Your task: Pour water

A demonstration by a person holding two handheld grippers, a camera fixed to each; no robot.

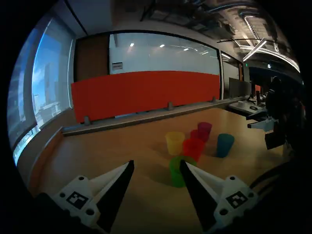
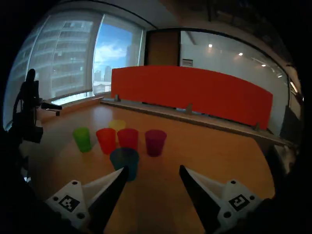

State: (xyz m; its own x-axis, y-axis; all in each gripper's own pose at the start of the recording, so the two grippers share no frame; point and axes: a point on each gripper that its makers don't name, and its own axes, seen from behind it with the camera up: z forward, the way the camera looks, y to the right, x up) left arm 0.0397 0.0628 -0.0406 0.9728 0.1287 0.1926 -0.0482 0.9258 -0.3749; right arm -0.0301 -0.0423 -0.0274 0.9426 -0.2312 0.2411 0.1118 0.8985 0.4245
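Wood-grained counter (image 1: pixel 117 148) runs back to a long orange partition (image 1: pixel 144 93), with tall windows (image 2: pixel 70 62) along one side and a glass wall above the partition.

Six plastic cups stand upright and close together on the counter, all plain tapered tumblers with open mouths. Whether any of them holds water cannot be told.

In the left gripper view the green cup (image 1: pixel 177 171) is nearest, just beyond the right fingertip of the left claw (image 1: pixel 156 162). Behind it come the yellow cup (image 1: pixel 174 142) and a red cup (image 1: pixel 193 148). A second red cup (image 1: pixel 195 134) and the magenta cup (image 1: pixel 204 130) stand farther back. The teal cup (image 1: pixel 225 145) stands off to the right. The left claw is spread wide with nothing between its fingers.

In the right gripper view the teal cup (image 2: pixel 124 160) stands nearest, just ahead of the left fingertip of the right claw (image 2: pixel 153 168). That claw is likewise spread wide and grips nothing.
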